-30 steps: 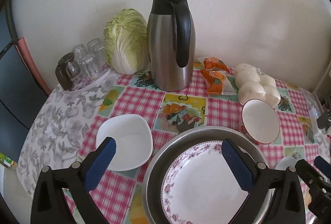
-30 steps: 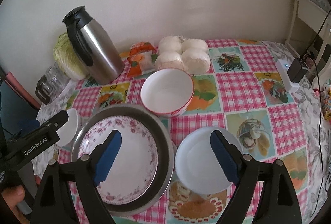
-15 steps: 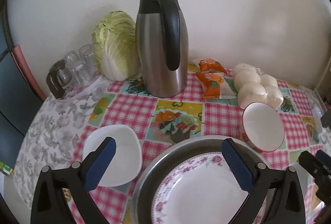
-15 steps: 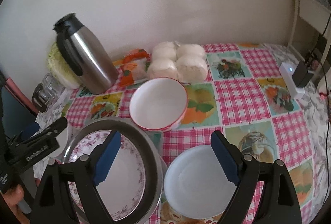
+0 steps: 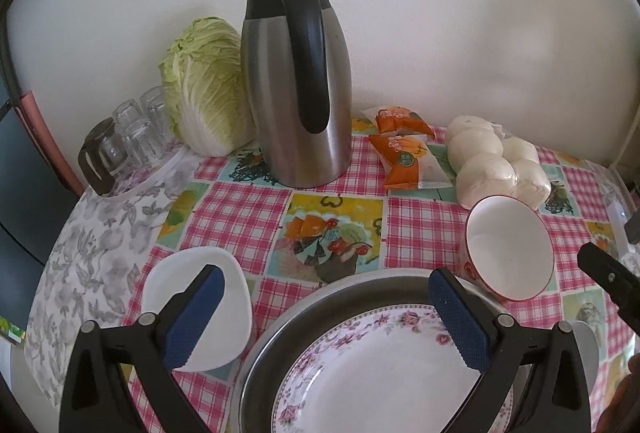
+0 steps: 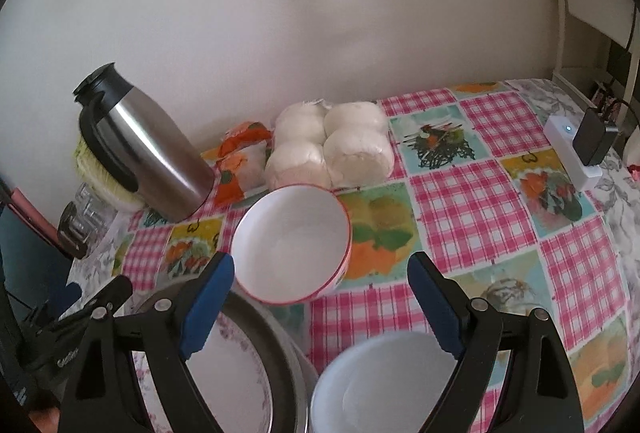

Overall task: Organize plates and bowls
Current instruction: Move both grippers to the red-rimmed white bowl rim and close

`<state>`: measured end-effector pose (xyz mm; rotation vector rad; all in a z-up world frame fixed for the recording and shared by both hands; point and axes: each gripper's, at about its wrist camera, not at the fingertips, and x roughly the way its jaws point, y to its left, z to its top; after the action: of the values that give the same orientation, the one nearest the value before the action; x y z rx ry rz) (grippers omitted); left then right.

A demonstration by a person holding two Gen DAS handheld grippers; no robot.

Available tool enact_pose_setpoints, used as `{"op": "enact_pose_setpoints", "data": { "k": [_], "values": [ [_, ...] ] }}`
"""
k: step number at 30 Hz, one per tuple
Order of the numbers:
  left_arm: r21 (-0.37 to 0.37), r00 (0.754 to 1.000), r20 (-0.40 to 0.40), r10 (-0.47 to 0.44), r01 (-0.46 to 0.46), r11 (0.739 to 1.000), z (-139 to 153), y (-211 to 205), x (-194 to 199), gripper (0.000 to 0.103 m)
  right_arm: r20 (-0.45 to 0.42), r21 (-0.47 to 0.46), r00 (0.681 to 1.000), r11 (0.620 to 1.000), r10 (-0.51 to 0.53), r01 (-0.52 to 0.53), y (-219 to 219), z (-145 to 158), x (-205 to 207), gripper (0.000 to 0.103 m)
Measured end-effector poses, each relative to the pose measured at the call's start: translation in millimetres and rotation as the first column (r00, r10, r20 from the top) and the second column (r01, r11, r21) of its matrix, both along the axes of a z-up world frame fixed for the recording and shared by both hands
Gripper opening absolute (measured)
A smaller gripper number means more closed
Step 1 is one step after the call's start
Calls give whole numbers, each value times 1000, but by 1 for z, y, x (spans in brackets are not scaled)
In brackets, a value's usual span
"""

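Observation:
A floral-rimmed plate [image 5: 380,373] lies inside a round metal tray [image 5: 320,307], also seen at the lower left of the right wrist view as plate [image 6: 236,365] in tray [image 6: 280,337]. A red-rimmed white bowl [image 6: 290,243] [image 5: 508,247] stands just beyond the tray. A small white dish [image 5: 216,297] lies left of the tray, partly behind my left fingers. A round white plate [image 6: 384,381] lies below my right gripper [image 6: 322,297]. My left gripper [image 5: 326,309] hangs open above the tray's near side. Both grippers stand wide open with nothing between their pads.
A steel thermos jug [image 5: 296,85], a cabbage [image 5: 208,85] and upturned glasses [image 5: 128,137] stand at the back left. Orange snack packets [image 5: 404,153] and bagged white buns [image 6: 332,149] lie behind the bowl. A white charger block [image 6: 570,149] sits at the right edge.
Both grippers have moved forward and lower over the table. The red-rimmed bowl now sits between the right gripper's fingers in view, and the white plate has slid toward the bottom edge.

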<state>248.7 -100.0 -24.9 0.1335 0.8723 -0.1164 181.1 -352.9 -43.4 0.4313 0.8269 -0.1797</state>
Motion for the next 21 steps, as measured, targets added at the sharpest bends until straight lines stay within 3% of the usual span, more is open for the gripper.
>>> {"op": "enact_pose_setpoints", "data": {
  "k": [5, 8, 15, 18, 21],
  "values": [
    [-51, 999, -34, -18, 16, 999, 1, -7, 9, 103, -29, 32, 1000, 999, -5, 6, -10, -11, 12, 89],
    [-68, 994, -99, -53, 46, 997, -1, -19, 19, 103, -30, 78, 1000, 997, -2, 4, -16, -18, 16, 89],
    [-35, 975, -210, -67, 61, 998, -17, -47, 44, 103, -106, 146, 994, 988, -32, 47, -28, -39, 27, 89],
    [-34, 969, -239, -68, 62, 998, -25, -56, 54, 102, -98, 164, 995, 985, -30, 46, -29, -45, 30, 89],
    [-27, 963, -257, -75, 71, 997, -32, -66, 64, 88, -75, 180, 997, 984, -6, 19, -27, -47, 36, 89]
  ]
}}
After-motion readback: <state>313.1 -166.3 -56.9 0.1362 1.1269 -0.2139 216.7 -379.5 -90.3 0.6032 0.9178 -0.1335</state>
